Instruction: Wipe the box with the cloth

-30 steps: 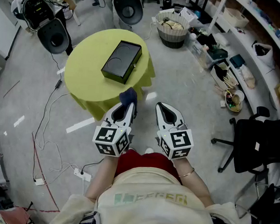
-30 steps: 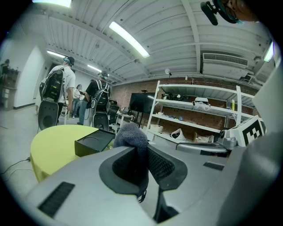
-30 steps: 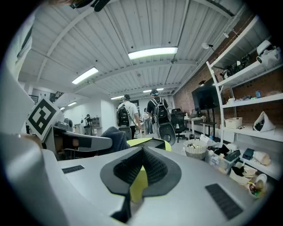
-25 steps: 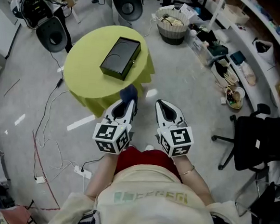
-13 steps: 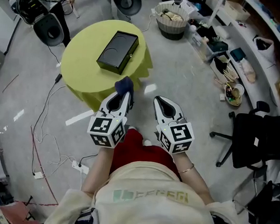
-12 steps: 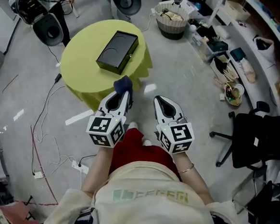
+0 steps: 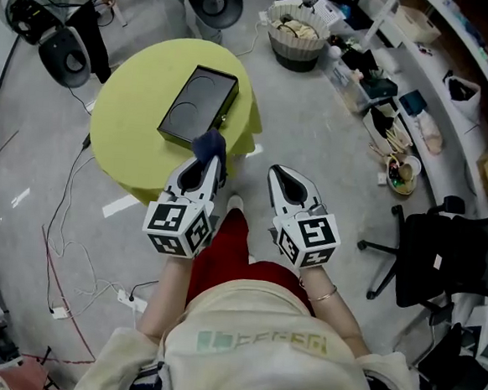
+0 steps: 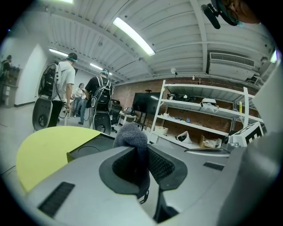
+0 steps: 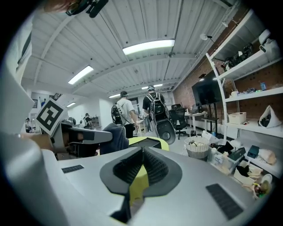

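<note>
A flat black box (image 7: 197, 102) lies on a round yellow-green table (image 7: 131, 118). My left gripper (image 7: 206, 158) is shut on a bunched grey-blue cloth (image 7: 209, 143), held at the table's near edge, just short of the box's near corner. In the left gripper view the cloth (image 8: 131, 135) sticks up between the jaws, with the box (image 8: 86, 149) and table (image 8: 46, 145) beyond. My right gripper (image 7: 281, 173) hangs shut and holds nothing, to the right of the table, over the floor. The right gripper view shows its pads (image 9: 152, 162) closed, with the cloth (image 9: 113, 137) at its left.
A wicker basket (image 7: 297, 34) and cluttered shelves (image 7: 420, 94) stand behind and to the right. A black office chair (image 7: 441, 256) is at the right. Black round speakers (image 7: 63, 54) and floor cables (image 7: 65, 218) lie left of the table. People with backpacks (image 8: 64, 88) stand far off.
The table and box have come closer beneath me. My left gripper with the cloth has reached the table's near edge by the box. The right gripper keeps its place beside it.
</note>
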Motion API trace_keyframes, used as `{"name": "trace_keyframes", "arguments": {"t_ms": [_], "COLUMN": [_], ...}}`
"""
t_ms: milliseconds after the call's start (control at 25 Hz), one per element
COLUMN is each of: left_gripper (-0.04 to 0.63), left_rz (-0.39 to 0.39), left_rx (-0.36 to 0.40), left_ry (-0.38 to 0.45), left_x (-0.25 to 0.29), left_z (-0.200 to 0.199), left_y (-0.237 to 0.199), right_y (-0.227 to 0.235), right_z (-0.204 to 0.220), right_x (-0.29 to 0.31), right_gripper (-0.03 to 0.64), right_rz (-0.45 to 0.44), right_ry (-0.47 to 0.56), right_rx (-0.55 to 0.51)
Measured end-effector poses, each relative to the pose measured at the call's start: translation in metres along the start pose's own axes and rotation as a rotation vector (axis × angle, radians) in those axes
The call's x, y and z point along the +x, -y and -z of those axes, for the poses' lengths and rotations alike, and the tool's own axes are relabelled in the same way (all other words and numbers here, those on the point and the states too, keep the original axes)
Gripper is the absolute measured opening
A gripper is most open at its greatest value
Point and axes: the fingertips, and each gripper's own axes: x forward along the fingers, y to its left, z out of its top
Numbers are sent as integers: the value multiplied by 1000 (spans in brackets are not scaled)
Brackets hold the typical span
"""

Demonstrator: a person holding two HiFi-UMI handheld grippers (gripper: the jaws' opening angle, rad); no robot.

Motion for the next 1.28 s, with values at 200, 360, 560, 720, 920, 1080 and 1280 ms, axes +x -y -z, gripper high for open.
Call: {"name": "trace_keyframes", "arguments": {"t_ms": [200,360,560,720,920,1080,1280], "left_gripper": [64,64,64,64,64,64,64], "left_rz": [6,-7,-14,-24,-51,-98,-213], "left_rx": [-39,-51,-65,-78,-108,-131,-160], "left_ry": [1,0,-3,-7,-4,3,-8], "left_x": [53,90,121,129,136,148,168], "left_z": [-35,-53,-73,-81,-86,-90,-91], "left_y": [-42,-77,-111,-130,-141,-153,-176], "right_y": [19,28,39,39,42,49,63], "right_z": [-30,-42,-56,-64,-66,-69,-76], "right_x": [75,132,189,218,238,265,313], "right_gripper": [38,38,38,38,38,38,38], "right_rz": [-21,-49,-54,-66,-93,-142,-246], "right_ry": [-17,-41,-71,-89,-118,-138,-150], "right_rx": [-4,-12,-9,-25,-40,-53,-70]}}
